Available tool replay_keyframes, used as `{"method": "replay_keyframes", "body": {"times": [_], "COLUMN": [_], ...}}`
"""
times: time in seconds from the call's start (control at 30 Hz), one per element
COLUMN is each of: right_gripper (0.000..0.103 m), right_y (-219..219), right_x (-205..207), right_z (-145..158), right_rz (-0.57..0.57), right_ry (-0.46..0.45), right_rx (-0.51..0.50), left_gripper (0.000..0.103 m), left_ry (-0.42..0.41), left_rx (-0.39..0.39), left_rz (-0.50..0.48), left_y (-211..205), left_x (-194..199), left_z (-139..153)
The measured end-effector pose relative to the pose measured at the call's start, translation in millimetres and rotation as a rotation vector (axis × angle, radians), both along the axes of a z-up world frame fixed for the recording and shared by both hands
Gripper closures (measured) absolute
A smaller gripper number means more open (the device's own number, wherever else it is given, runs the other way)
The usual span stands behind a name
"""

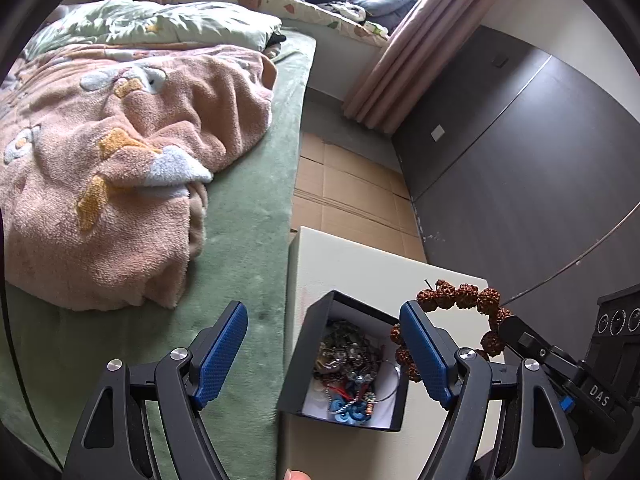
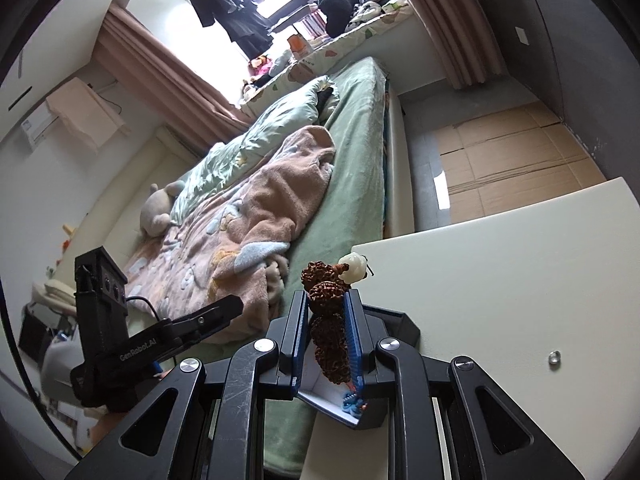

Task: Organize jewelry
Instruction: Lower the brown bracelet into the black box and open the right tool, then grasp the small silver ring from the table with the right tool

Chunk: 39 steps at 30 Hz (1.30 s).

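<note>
The right gripper [image 2: 327, 336] has its blue pads squeezed tight on a bracelet of knobbly brown seed beads [image 2: 326, 300], so its jaws stand only a bead's width apart. A pale carved bead [image 2: 352, 267] sticks up at the far end of the loop. From the left wrist camera the same bracelet hangs as a ring, partly hidden behind the left gripper's right finger [image 1: 424, 354].

The left gripper [image 1: 322, 356] stands wide open with nothing between its pads. It hovers over the near edge of the green bed [image 1: 248, 240] and a small black box [image 1: 320, 320] sitting on a white table [image 1: 360, 260] just right of the bed.

The box holds a tangle of jewelry [image 1: 348, 368] (dark chains, something blue and red, but too jumbled to pick pieces apart). In the right wrist view only a corner of the box shows beneath the fingers. A small clear bead-like thing [image 2: 554, 357] lies alone on the table further right; can't tell what it is.
</note>
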State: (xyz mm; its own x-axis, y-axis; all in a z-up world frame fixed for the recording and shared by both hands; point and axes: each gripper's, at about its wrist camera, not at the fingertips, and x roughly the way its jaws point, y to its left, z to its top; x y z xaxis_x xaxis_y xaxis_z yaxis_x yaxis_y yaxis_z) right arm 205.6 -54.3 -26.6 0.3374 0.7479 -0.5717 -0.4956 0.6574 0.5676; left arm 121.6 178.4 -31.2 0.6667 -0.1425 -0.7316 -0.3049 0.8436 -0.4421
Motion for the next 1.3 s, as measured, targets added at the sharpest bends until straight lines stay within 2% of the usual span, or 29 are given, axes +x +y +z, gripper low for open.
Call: {"method": "replay_keyframes", "body": {"times": [0.07,0.17,0.2,0.27,0.67,0.87,1.0,1.03,1.07,1.1,1.3], "right_gripper": [0.083,0.081,0.070,0.058,0.057,0.057,0.057,0.059,0.065,0.070,0.078], "right_y": [9.0,28.7,32.7,29.0,-52.0,-73.0,-82.8,-83.8,-84.5,-83.7,-79.4], "right_x": [-1.8,-5.1,-4.3,-1.1,20.5,31.8,40.3,41.6,42.3,43.6,49.6], "right_z": [-1.4,-9.7,-15.6,-24.8,-25.2,-42.2,-65.0,-70.5,-74.5,-79.4,-101.0], "right_rz": [0.043,0.101,0.112,0.096,-0.048,-0.098,-0.121,-0.118,-0.114,-0.107,-0.104], "right_ry": [0.016,0.037,0.052,0.066,0.034,0.061,0.119,0.133,0.139,0.145,0.156], "right_rx": [0.028,-0.050,-0.081,-0.133,-0.289,-0.420,-0.515,-0.531,-0.546,-0.567,-0.657], "left_gripper": [0.024,0.024,0.024,0.024,0.024,0.024,0.022,0.017,0.009,0.006,0.006], "left_ry": [0.000,0.002,-0.001,-0.012,-0.028,-0.020,-0.017,-0.015,-0.011,-0.005,0.029], "left_rx": [0.010,0.003,-0.002,-0.005,0.031,0.053,0.058,0.058,0.059,0.061,0.084], "left_rz": [0.005,0.009,0.007,-0.003,-0.066,-0.098,-0.130,-0.140,-0.152,-0.160,-0.174], "left_y": [2.9,7.4,8.0,7.8,-7.5,-20.7,-30.8,-32.9,-35.4,-37.4,-45.3], "left_x": [-1.7,-4.0,-5.2,-6.9,-8.7,-4.5,0.8,1.7,3.4,4.7,9.7], "left_z": [0.0,-1.1,-0.7,1.5,8.1,7.0,5.9,5.3,3.9,2.5,-4.9]}}
